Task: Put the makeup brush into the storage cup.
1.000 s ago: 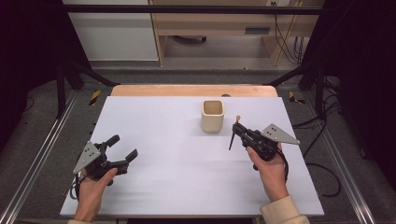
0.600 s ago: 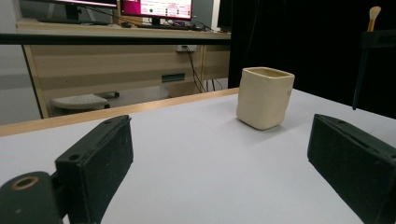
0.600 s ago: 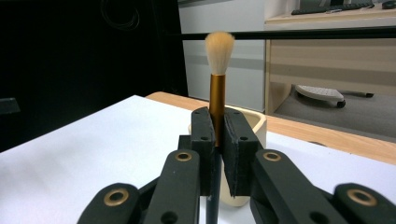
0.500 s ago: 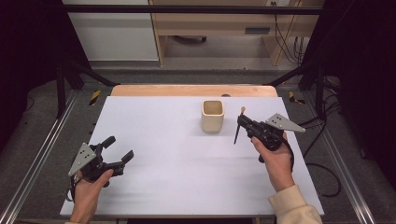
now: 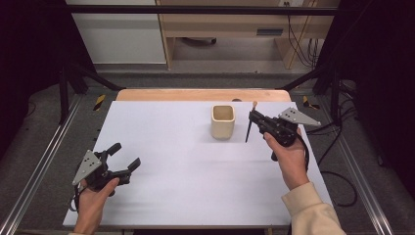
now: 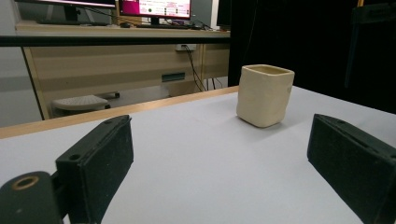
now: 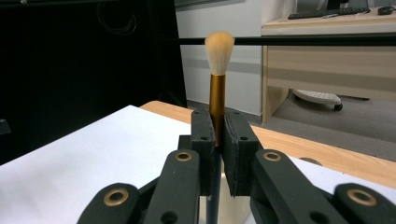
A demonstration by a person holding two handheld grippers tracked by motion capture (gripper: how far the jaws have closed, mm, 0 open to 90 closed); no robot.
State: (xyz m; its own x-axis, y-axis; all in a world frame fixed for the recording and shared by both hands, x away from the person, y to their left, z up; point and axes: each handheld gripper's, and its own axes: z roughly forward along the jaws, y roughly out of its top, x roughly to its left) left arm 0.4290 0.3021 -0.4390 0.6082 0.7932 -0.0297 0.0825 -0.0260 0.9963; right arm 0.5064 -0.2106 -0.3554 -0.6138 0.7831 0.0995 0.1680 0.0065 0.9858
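Brush [image 7: 218, 74], pinched tight in the right gripper [image 5: 254, 121], has moved up closer beside the cup [image 5: 223, 121].

A light wooden desk [image 5: 230, 29] with monitors [image 6: 154, 8] stands on grey floor [image 5: 220, 78], flanked by darkness.

Two black two-jaw grippers [image 5: 122, 164] [image 5: 253, 117] with brass-ringed pivots, grey three-cornered top plates, trailing black cables; cream sleeve [image 5: 313, 215] on right forearm.
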